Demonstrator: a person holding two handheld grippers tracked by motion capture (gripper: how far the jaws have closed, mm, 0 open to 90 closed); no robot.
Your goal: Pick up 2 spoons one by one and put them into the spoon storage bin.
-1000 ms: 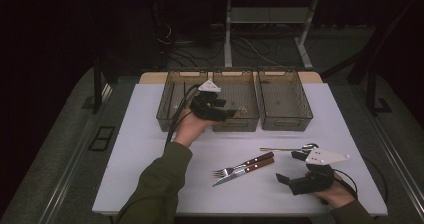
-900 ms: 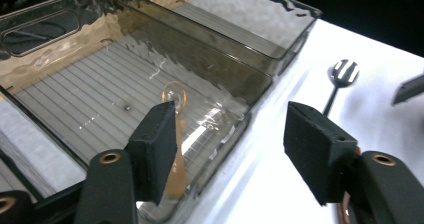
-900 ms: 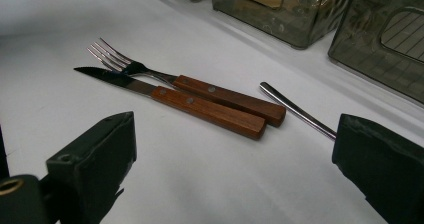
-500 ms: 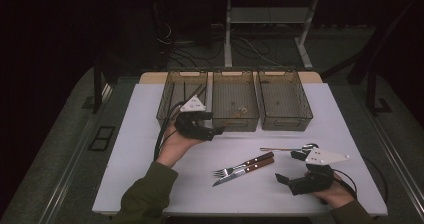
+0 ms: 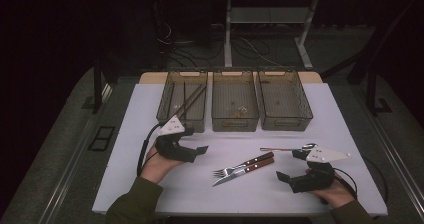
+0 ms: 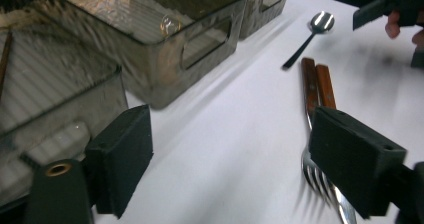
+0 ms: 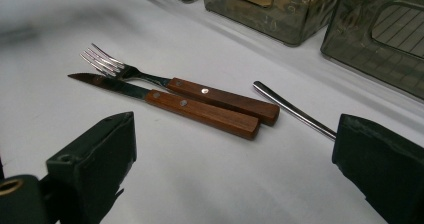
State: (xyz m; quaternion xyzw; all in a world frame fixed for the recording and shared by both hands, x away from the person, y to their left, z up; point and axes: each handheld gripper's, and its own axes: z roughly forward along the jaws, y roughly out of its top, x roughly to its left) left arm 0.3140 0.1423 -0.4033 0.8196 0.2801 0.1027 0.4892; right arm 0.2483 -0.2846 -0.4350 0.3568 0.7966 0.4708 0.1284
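A fork (image 5: 231,170) and a knife (image 5: 240,173) with wooden handles lie side by side at the middle of the white table (image 5: 130,134). A spoon (image 5: 288,148) lies just beyond them to the right. My left gripper (image 5: 199,153) hovers low in front of the left bin (image 5: 168,104), pointing right; its jaws have just been opening and stand open with nothing between them. In the left gripper view the fork (image 6: 316,180) lies close ahead. My right gripper (image 5: 289,165) rests open right of the cutlery, and in its own view the fork (image 7: 200,90) and knife (image 7: 190,106) lie ahead.
Three clear bins stand in a row at the table's far side: the left one holds thin dark sticks (image 5: 189,100), the middle bin (image 5: 235,119) small bits, the right bin (image 5: 283,119) beside it. Cables trail from both grippers.
My left hand has come back from above the bins, toward the person and down to the table in front of the left bin, with its jaws wider. The right hand has stayed put.
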